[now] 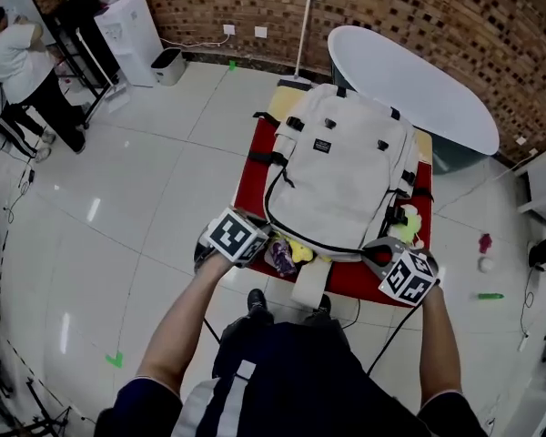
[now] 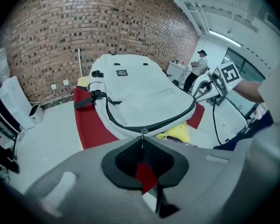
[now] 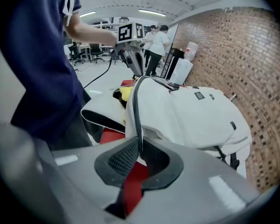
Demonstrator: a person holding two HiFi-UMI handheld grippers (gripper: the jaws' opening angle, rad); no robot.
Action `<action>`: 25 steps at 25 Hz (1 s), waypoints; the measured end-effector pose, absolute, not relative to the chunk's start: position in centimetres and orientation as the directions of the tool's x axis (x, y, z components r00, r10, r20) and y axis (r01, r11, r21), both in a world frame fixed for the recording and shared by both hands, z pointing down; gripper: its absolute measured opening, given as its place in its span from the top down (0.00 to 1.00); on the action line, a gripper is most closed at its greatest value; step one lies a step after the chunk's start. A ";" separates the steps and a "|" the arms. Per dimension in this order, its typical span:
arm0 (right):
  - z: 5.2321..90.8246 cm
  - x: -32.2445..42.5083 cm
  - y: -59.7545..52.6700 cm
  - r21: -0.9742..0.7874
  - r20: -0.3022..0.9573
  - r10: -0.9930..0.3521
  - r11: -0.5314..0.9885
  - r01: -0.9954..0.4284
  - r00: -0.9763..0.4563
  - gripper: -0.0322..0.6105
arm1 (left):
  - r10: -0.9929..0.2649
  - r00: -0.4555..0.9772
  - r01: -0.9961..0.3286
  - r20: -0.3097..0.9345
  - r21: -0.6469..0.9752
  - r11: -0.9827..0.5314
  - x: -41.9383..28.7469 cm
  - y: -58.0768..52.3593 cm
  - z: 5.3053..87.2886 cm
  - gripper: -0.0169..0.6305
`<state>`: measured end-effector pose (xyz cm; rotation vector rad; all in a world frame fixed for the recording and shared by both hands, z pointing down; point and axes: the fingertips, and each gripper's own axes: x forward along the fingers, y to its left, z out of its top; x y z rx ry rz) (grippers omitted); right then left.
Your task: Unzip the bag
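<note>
A white backpack (image 1: 341, 167) lies flat on a small red table (image 1: 250, 176). Its dark zip (image 2: 144, 125) gapes along the near edge, showing yellow contents (image 1: 300, 251). My left gripper (image 1: 266, 244) is at the bag's near left corner, and in the left gripper view (image 2: 142, 146) its jaws are shut on the thin metal zipper pull (image 2: 143, 135). My right gripper (image 1: 379, 255) is at the near right corner. In the right gripper view (image 3: 139, 149) its jaws pinch the bag's edge beside the black zip tape (image 3: 135, 111), lifting the white fabric.
A white oval tabletop (image 1: 409, 80) leans behind the table against the brick wall. A water dispenser (image 1: 132, 35) and a person (image 1: 23, 71) are far left. Small items, one of them green (image 1: 490, 296), lie on the floor to the right. My feet (image 1: 287, 306) are at the table's near edge.
</note>
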<state>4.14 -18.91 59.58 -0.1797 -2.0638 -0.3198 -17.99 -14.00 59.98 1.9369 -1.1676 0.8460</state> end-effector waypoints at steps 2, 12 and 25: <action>59.7 4.1 -19.2 0.135 0.872 -0.025 0.972 0.190 -0.488 0.90 | -0.440 0.377 -0.903 0.815 0.216 -0.372 -19.2 -14.3 60.4 0.95; 57.7 3.9 -19.0 0.016 0.828 -0.032 0.999 -0.034 -0.560 0.73 | -0.452 0.351 -0.851 0.820 0.078 -0.519 -21.8 -16.1 60.5 0.95; 56.9 -14.7 -15.0 -0.084 0.702 -0.017 0.991 -0.107 -0.712 0.64 | -0.392 0.434 -0.755 0.811 0.090 -0.650 -20.8 -16.6 59.8 0.95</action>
